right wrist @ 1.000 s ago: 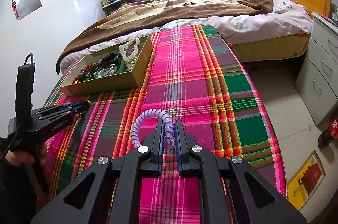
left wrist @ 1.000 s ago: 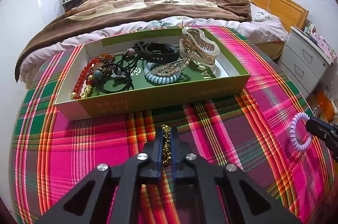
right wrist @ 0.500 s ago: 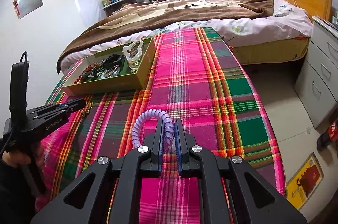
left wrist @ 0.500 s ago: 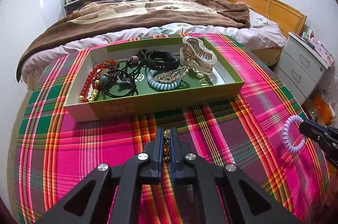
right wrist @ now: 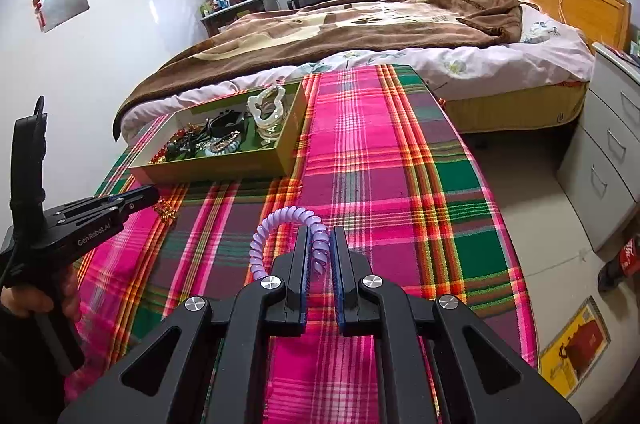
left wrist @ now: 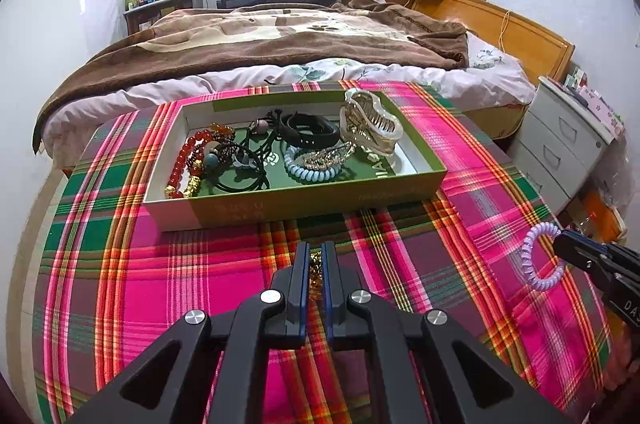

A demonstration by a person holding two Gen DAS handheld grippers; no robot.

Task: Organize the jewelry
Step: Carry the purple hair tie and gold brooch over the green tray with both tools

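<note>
My left gripper is shut on a small gold chain piece, which hangs just above the plaid cloth in front of the green box. From the right wrist view the same gripper shows the gold piece dangling under its tip. My right gripper is shut on a purple coil hair tie, held over the cloth to the right of the box. The box holds a red bead bracelet, black hair ties, a pale blue coil tie and a cream claw clip.
The plaid-covered table stands against a bed with a brown blanket. A white drawer unit and open floor lie beyond the table's right edge. A person's hand grips the left tool's handle.
My left gripper has risen with the gold piece, so the box sits lower and farther off in its view. The right gripper with the purple tie has stayed put.
</note>
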